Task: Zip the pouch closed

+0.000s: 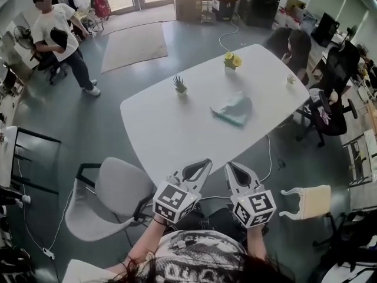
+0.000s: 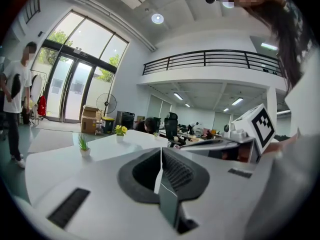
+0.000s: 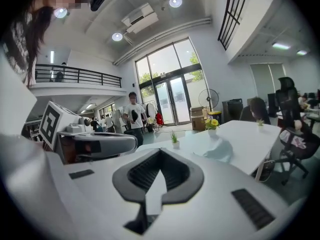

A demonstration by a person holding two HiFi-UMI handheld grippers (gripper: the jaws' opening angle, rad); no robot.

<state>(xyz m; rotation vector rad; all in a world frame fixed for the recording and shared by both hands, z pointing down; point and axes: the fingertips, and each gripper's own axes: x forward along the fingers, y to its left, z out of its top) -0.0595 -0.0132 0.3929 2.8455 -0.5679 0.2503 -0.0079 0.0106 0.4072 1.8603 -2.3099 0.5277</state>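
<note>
Table (image 1: 159, 128): pouch (image 1: 234, 108) lies well apart from both tools.
Left gripper (image 1: 207, 161): jaws pressed together, empty.
Right gripper (image 1: 230, 165): likewise; nothing within reach yet.

Before us a white table (image 1: 171, 128), spiky potted plant (image 1: 179, 86) and yellow flowers (image 1: 232, 60) on it, grey chair (image 1: 115, 193) at our left, person standing (image 1: 59, 37) beyond

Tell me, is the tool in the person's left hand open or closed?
Shut. In the left gripper view the white-and-grey left tool has its jaws meeting along one thin seam, with nothing between them.
</note>
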